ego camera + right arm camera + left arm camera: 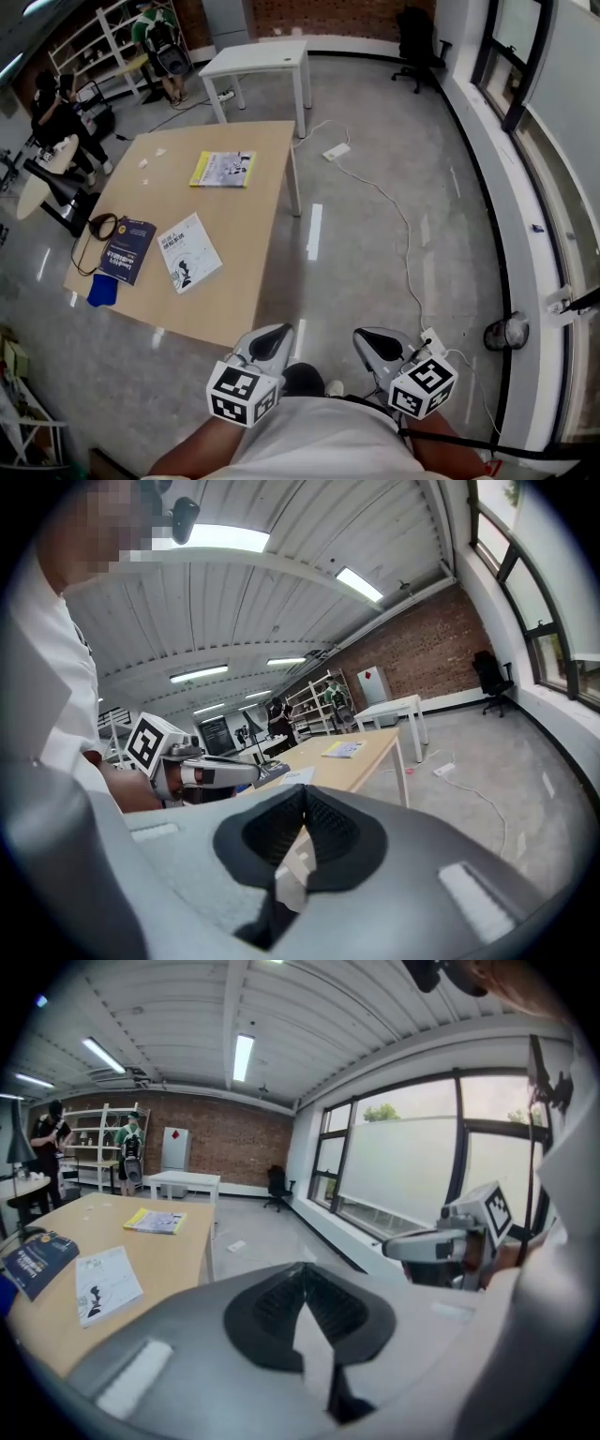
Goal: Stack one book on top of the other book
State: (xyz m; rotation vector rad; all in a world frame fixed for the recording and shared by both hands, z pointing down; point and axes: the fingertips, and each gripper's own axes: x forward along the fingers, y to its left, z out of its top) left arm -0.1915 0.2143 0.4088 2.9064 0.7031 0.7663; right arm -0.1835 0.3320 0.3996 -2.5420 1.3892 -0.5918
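Three books lie apart on the wooden table: a yellow book at the far side, a white book near the middle, and a dark blue book at the left edge. From the left gripper view the same yellow book, white book and dark blue book show. My left gripper and right gripper hang close to my body, short of the table's near corner. Both are shut and empty, their tips meeting in the left gripper and right gripper views.
Black headphones with a cable and a blue cloth lie beside the dark blue book. A white table stands behind. A power strip and its cable run across the floor on the right. People stand at the far left.
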